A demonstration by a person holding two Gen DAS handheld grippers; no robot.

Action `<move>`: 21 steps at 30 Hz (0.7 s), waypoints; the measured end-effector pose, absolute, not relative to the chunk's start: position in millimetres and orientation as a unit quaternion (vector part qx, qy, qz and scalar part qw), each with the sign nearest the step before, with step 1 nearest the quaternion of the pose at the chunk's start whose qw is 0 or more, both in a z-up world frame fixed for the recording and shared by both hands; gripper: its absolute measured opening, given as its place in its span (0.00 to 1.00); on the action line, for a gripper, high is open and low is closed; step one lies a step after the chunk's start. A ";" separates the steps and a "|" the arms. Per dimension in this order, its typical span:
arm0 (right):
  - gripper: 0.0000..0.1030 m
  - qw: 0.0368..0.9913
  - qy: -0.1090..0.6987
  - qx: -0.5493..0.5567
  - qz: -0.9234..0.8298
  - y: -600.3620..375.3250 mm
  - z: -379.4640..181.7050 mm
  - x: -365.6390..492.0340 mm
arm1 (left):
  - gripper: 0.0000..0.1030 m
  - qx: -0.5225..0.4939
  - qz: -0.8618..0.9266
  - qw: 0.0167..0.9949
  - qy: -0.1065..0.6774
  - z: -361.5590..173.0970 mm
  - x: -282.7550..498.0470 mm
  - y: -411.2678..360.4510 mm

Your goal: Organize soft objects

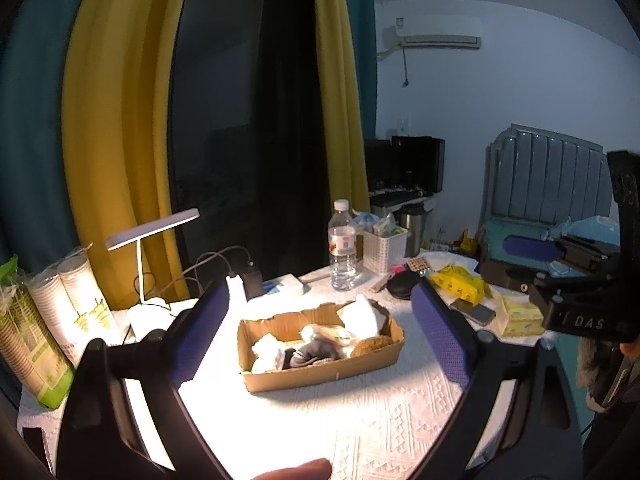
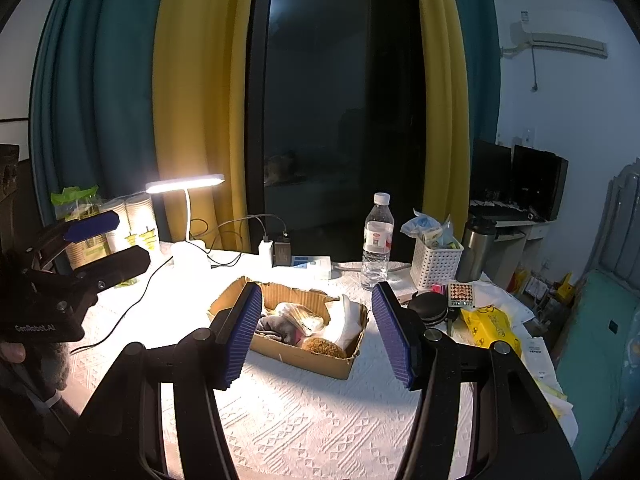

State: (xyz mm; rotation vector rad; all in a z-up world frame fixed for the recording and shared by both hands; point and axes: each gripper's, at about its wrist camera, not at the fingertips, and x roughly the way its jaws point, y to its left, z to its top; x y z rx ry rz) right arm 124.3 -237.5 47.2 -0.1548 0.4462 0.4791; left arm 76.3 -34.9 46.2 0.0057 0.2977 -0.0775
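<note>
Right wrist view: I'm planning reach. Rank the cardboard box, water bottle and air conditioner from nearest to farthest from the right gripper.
1. Cardboard box: just ahead of the right gripper, centre of the table.
2. Water bottle: behind the box, slightly right.
3. Air conditioner: high on the far right wall.

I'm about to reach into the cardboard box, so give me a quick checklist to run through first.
1. Left claw open and empty: ok.
2. Right claw open and empty: ok.
3. Cardboard box flat on the white tablecloth, open side up: ok.
4. Soft items visible inside, grey cloth, white cloth, brown round piece: ok.
5. Water bottle upright behind the box, clear of it: ok.
6. Nothing buried under the pile: cannot tell.
</note>
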 end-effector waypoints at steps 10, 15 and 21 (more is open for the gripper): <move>0.59 0.943 0.222 -0.077 0.237 -233.8 48.1 128.7 | 0.91 -0.004 -0.037 0.987 0.153 44.9 84.1 -29.9; 0.59 0.941 0.225 -0.077 0.239 -230.4 47.9 134.8 | 0.91 -0.003 -0.037 0.988 0.153 44.9 84.4 -29.9; 0.59 0.940 0.229 -0.075 0.241 -229.4 45.1 141.3 | 0.91 -0.002 -0.036 0.987 0.155 41.9 91.6 -29.7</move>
